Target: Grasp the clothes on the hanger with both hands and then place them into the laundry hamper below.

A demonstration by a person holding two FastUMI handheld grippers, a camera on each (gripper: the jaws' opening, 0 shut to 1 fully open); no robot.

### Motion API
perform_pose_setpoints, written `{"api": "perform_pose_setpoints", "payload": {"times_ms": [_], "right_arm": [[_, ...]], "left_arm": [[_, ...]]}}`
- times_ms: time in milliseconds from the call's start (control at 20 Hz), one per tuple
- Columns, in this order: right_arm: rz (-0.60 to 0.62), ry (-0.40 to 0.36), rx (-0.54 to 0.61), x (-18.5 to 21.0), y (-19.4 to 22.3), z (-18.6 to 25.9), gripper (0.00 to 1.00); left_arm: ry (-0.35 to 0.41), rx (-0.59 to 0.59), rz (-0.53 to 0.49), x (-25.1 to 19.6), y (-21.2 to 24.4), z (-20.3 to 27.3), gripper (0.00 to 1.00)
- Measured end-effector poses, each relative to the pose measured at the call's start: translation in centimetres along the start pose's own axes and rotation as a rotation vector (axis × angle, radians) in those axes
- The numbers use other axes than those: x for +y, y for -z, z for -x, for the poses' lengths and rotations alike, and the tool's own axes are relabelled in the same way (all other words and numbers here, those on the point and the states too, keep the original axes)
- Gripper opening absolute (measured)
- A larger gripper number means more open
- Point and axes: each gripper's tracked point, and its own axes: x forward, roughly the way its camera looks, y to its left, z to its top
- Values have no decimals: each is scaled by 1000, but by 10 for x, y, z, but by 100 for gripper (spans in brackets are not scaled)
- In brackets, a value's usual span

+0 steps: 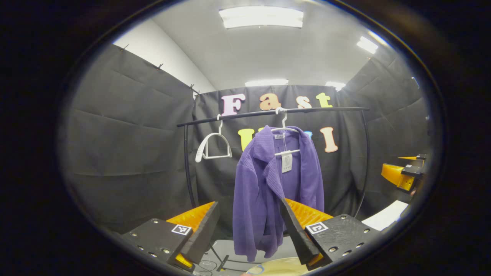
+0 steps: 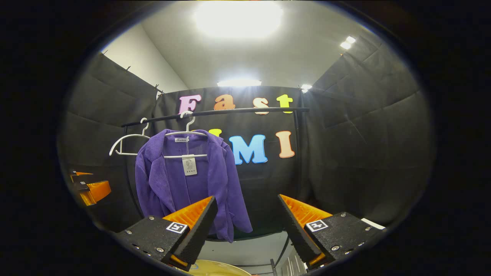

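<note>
A purple jacket (image 1: 268, 184) hangs on a white hanger (image 1: 284, 128) from a black rail (image 1: 268, 113), a paper tag at its collar. My left gripper (image 1: 249, 216) stands open in front of the jacket's lower half, well short of it. In the right gripper view the same jacket (image 2: 184, 184) hangs to the left on its hanger (image 2: 187, 132), and my right gripper (image 2: 247, 212) is open, pointing at the wall to the jacket's right. The pale rim of the laundry hamper (image 1: 276, 268) peeks in below; the hamper (image 2: 218, 268) shows again under the right gripper.
An empty white hanger (image 1: 213, 147) hangs left of the jacket on the rail. The rack's black upright (image 1: 187, 165) curves down to the floor. The other gripper (image 1: 402, 174) is at the far right edge, and the left one (image 2: 90, 189) at the left edge of the right gripper view.
</note>
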Motion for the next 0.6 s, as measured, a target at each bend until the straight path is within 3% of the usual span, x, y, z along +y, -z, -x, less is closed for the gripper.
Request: {"api": "perform_pose_setpoints", "payload": {"times_ms": [200,600], "right_arm": [[-10,-43,-26,10,-20,-90,96],[-60,-137,-51,20,-35,-150,96]], "left_arm": [[-20,-18,6,-7,-14,-30,92],[-50,-59,48,-38,-45,-89,92]]}}
